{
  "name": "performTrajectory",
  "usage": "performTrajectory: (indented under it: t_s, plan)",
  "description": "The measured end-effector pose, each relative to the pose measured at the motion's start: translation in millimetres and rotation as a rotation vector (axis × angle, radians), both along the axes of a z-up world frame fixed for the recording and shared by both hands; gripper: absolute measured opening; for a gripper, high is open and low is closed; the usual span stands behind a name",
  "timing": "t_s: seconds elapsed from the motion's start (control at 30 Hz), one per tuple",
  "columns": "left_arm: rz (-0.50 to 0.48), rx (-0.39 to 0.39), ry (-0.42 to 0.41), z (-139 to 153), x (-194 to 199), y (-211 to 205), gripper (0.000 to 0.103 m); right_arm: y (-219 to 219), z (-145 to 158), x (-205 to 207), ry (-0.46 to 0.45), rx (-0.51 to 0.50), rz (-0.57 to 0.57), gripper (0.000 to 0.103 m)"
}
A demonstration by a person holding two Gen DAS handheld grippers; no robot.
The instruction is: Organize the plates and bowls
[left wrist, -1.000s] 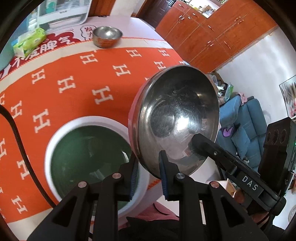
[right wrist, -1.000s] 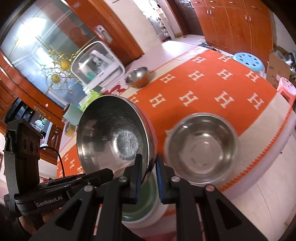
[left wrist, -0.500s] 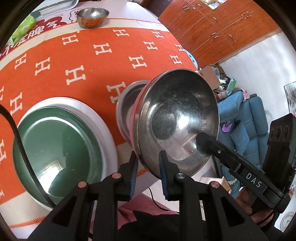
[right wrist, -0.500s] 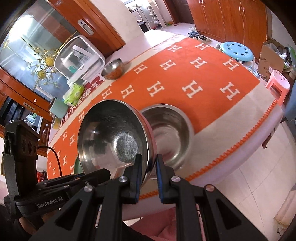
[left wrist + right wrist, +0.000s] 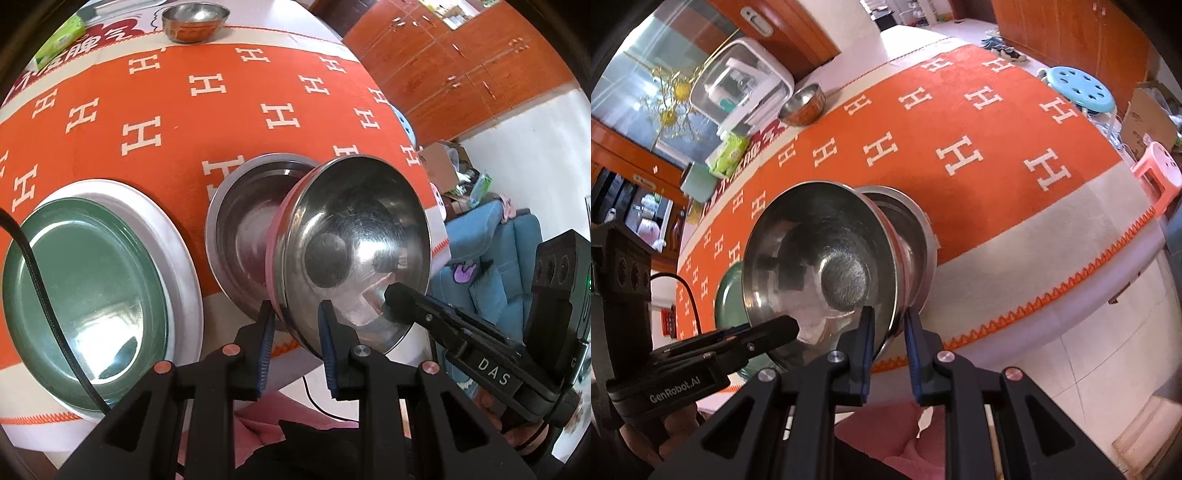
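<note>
Green plate [image 5: 85, 273] beside steel bowls [image 5: 243, 229].

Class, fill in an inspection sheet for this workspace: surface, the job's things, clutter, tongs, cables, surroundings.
Surface: orange tablecloth with white H pattern.
Job's things: held steel bowl tilted over steel bowl on the cloth; green plate on a white plate; small bowl far side.
Clutter: tissue pack, clear-lidded box.
Tongs: left tongs and right tongs both clamp the held bowl's rim.
Cables: black cable across the green plate.
Surroundings: wooden cabinets, blue stool, pink stool.
</note>
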State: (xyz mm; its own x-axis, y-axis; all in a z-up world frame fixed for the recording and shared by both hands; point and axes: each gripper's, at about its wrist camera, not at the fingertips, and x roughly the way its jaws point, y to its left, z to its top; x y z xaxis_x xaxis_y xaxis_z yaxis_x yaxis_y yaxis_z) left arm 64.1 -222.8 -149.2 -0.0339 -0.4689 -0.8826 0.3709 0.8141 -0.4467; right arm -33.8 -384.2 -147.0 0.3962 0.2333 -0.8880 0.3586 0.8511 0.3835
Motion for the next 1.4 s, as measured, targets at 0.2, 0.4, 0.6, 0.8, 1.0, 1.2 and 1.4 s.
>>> performTrajectory:
  t_s: [0.2,0.4,0.6,0.8,1.0,1.2,1.4]
  plan:
    - [0.065,0.021,0.005,-4,1,-4,0.022,-9,-10,11,0.028,0.014,0.060,0.019]
    - [0.114,0.050,0.001,-7,4,-6,0.023,-16,-16,23,0.037,0.039,0.106,0.020]
    - [0.154,0.075,-0.007,-9,5,-8,0.024,-19,-19,29,0.032,0.065,0.148,0.024]
    - [0.176,0.091,-0.019,-9,5,-8,0.025,-22,-18,31,0.008,0.092,0.175,0.027]
    - [0.181,0.098,-0.050,1,8,-9,0.025,-27,-14,29,-0.014,0.098,0.167,0.027]
    - [0.191,0.084,-0.089,15,14,-3,0.027,-33,-12,26,-0.030,0.105,0.151,0.027]
    - [0.194,0.085,-0.138,32,23,0,0.029,-34,-4,27,-0.065,0.095,0.150,0.026]
